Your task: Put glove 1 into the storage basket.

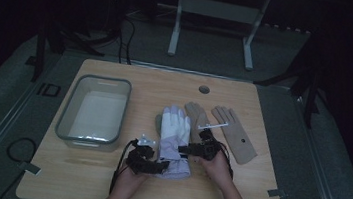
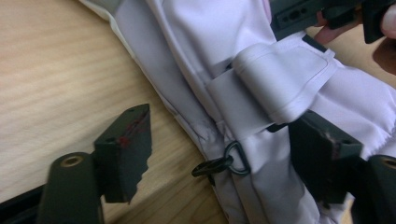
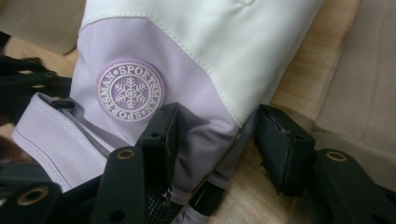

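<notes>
A white and lavender ski glove lies palm down in the middle of the table, cuff toward me. My left gripper is low at the cuff's left edge. In the left gripper view its jaws straddle that edge below the wrist strap: one rests over the fabric, the other stands off on bare wood. It is open. My right gripper comes in from the glove's right side. Its jaws straddle the lavender edge beneath the snowflake badge, the outer one just clear of the fabric.
A clear plastic bin stands at the left of the table. Two tan gloves lie flat just right of the ski glove, one close behind my right jaw. A small black ring hangs at the cuff.
</notes>
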`<control>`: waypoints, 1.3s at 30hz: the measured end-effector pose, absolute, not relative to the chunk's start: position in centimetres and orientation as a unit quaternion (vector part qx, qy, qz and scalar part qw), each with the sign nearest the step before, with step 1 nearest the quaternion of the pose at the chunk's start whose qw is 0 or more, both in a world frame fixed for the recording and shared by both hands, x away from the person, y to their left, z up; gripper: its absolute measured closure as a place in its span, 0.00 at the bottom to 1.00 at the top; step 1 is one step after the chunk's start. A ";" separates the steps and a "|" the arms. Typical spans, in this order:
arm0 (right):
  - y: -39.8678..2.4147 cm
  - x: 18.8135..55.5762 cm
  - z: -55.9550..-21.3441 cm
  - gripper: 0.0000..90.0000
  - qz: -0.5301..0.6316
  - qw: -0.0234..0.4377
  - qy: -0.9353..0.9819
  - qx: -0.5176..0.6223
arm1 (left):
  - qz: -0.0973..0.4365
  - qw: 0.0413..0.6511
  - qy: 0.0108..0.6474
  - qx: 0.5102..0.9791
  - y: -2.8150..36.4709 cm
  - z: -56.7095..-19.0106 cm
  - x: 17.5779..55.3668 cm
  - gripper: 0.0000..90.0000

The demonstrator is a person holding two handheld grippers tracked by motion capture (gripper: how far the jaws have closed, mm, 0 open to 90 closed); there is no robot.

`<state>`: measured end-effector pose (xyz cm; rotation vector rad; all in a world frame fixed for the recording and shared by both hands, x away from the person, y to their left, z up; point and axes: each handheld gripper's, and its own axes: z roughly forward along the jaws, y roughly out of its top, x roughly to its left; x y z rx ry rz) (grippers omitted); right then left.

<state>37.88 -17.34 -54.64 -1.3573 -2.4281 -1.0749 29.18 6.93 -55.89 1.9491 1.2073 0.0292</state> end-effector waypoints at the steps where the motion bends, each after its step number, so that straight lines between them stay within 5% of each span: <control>1: -17.5 38.0 -54.8 0.56 -0.363 0.090 -0.808 -0.455 | 0.004 0.415 0.477 0.774 7.0 -56.0 29.3 0.32; 7: -17.6 38.0 -55.3 0.72 -0.378 0.107 -0.806 -0.444 | -0.016 0.421 0.462 0.780 7.0 -56.1 29.6 0.50; 14: -16.0 36.1 -53.9 0.87 -0.363 0.002 -0.838 -0.408 | -0.015 0.409 0.456 0.791 6.9 -55.3 29.6 0.75; 39: -14.5 35.9 -49.3 0.89 -0.389 -0.035 -0.821 -0.417 | 0.007 0.394 0.415 0.820 8.2 -50.0 30.9 0.82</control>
